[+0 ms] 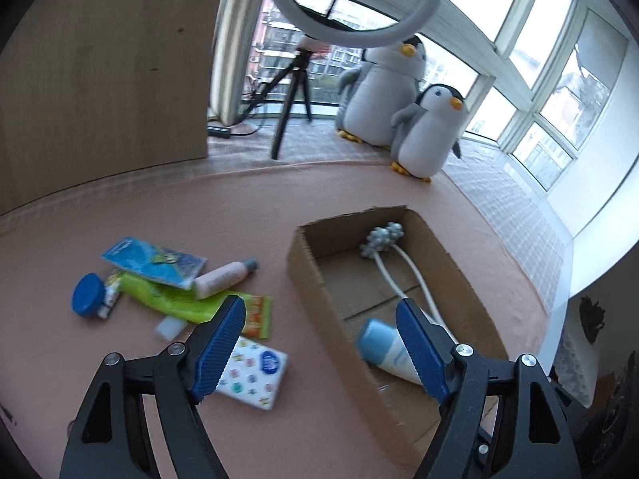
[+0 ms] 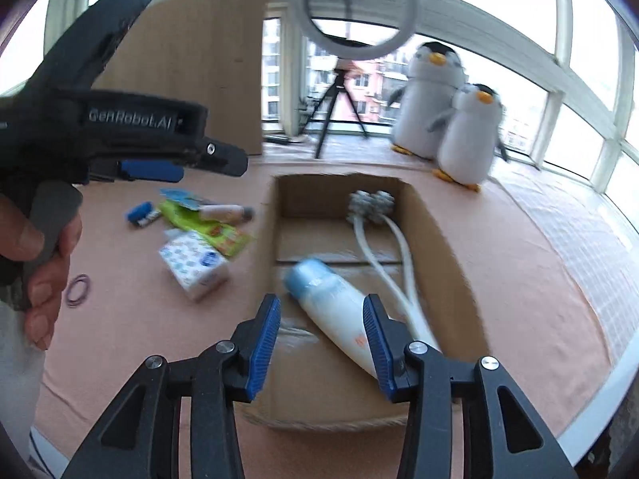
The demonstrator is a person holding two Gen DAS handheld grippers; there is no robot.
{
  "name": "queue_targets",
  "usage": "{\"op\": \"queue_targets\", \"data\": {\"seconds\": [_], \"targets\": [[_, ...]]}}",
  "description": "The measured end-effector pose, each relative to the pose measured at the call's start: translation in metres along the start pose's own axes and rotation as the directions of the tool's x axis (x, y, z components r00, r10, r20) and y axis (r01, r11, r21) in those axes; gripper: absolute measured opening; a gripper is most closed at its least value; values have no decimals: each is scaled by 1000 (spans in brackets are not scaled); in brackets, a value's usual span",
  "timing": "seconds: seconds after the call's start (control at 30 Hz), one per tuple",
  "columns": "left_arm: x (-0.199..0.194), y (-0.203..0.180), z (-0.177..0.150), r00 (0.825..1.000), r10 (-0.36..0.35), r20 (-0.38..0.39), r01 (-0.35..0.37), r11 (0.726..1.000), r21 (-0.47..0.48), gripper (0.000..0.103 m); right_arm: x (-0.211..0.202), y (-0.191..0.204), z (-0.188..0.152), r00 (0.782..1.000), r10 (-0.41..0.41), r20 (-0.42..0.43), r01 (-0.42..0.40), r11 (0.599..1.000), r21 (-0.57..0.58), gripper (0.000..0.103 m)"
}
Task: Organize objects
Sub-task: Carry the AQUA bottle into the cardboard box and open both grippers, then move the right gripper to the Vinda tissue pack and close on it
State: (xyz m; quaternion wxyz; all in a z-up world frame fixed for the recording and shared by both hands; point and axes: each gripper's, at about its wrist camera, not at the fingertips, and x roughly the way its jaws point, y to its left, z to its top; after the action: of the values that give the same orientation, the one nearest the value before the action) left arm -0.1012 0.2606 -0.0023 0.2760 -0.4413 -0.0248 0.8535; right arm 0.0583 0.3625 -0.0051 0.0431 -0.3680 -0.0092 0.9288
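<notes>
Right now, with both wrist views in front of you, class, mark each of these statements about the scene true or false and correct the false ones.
1. The cardboard box holds a white bottle with a light blue cap. True.
2. The right gripper is clamped on that bottle. False: its jaws stand open and the bottle lies in the box.
3. The white-handled massage roller lies outside the box. False: it lies inside the box.
4. The patterned tissue pack lies on the pink table, outside the box. True.
5. The left gripper holds the tissue pack. False: it is open and holds nothing.
</notes>
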Motion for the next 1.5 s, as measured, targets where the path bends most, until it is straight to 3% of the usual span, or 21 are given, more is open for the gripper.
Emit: {"op": "queue_targets", "data": {"seconds": [0.17,0.23,0.3,0.33,0.4,0.6,0.7,0.83,1.0,1.1,1.17,1.2,1.23,1.3,1.5], "targets": [[-42,77,-18,993,111,46,-107,990,-96,81,21,64,9,989,141,-48,-146,983,-108,50],[-61,104,-31,986,153,61,-144,981,-129,81,35,87,5,983,157,-98,-170,974,-147,62],[-79,130,-45,981,184,65,-170,969,-178,81,57,101,-1,974,159,-162,-182,974,-137,63],[-90,144,-54,979,195,66,-178,961,-212,81,67,103,-3,970,160,-186,-182,977,-113,64],[-108,167,-71,975,213,65,-189,946,-265,82,75,108,-4,984,85,-160,-106,986,-132,68],[-145,211,-128,967,252,40,-218,898,-383,82,89,118,10,987,26,-156,-61,974,-220,69],[-156,215,-145,967,250,50,-210,893,-399,82,79,139,19,994,41,-101,-70,949,-306,72],[-169,216,-150,966,250,73,-203,898,-390,82,102,149,31,995,11,-97,-45,935,-351,75],[-182,219,-156,966,241,96,-182,893,-412,82,141,139,32,967,13,-255,-104,932,-347,77],[-185,219,-158,967,239,93,-180,890,-419,82,140,133,31,960,58,-275,-145,941,-307,77],[-186,220,-160,967,238,90,-180,889,-422,82,134,135,25,954,101,-281,-181,944,-277,71],[-185,221,-162,967,238,87,-180,887,-425,82,131,137,22,952,116,-285,-197,942,-272,52],[-184,221,-162,968,237,84,-181,886,-427,82,127,139,18,946,146,-289,-224,940,-258,48],[-183,222,-164,969,234,76,-180,885,-430,82,115,146,8,936,189,-296,-261,939,-225,48],[-166,220,-175,978,204,30,-171,883,-437,82,63,196,-39,915,267,-301,-353,892,-283,48]]}}
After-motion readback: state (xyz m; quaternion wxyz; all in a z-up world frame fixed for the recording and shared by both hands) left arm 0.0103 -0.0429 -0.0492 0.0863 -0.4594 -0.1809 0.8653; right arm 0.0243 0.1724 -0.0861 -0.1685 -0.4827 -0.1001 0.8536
